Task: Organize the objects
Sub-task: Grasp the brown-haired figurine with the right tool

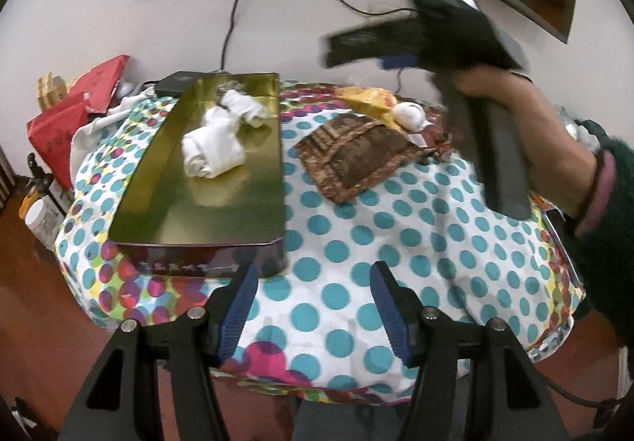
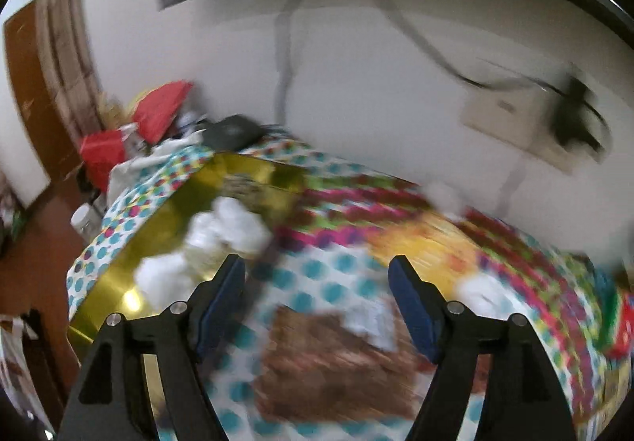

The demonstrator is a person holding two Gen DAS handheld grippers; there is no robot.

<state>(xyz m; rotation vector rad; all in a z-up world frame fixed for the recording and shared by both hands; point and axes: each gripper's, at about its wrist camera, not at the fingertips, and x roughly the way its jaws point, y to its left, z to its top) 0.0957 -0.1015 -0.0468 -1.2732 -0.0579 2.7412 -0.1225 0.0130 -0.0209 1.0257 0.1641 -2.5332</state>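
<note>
Blurred brown cloth (image 2: 337, 361) below right gripper (image 2: 317, 282), jaws apart, empty.

Left gripper (image 1: 313, 306) angled downward, jaws apart, nothing between the blue pads (image 1: 241, 306). Right gripper (image 2: 317, 306) likewise spread and empty (its view badly blurred). Right hand (image 1: 527, 116) raised, wrapped around its handle, dark sleeve (image 1: 610, 227) at the wrist.
</note>
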